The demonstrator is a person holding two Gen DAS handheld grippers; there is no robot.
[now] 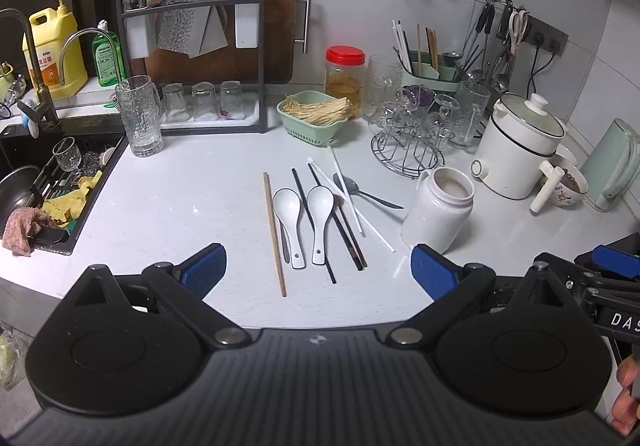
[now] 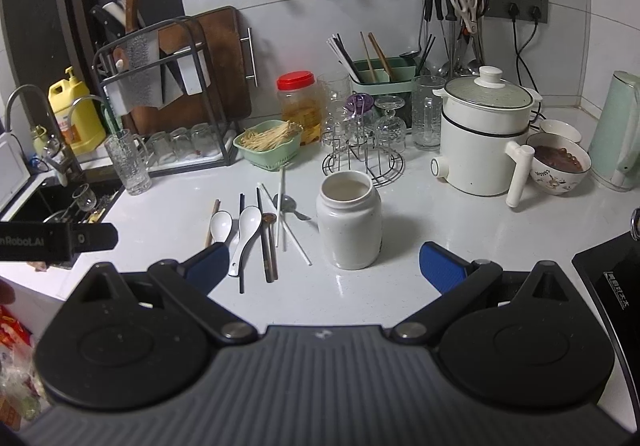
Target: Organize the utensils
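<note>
White ceramic spoons (image 1: 304,222), chopsticks (image 1: 344,222), metal spoon (image 1: 356,190) lie loose on surface (image 1: 180,206) beside empty white jar (image 2: 349,220), likely destination. Left gripper (image 1: 318,270), right gripper (image 2: 324,266): fingers wide, empty, poised for first pick.

White speckled tabletop (image 1: 180,206); two white ceramic spoons (image 1: 286,206); black, white and wooden chopsticks (image 1: 274,230); white jar (image 2: 349,224); pale green basket (image 1: 312,124); red-lidded amber jar (image 1: 344,76); blue ribbed pads (image 1: 206,266).

Left tool (image 1: 318,270) and right tool (image 2: 324,266), jaws spread wide, both empty.
</note>
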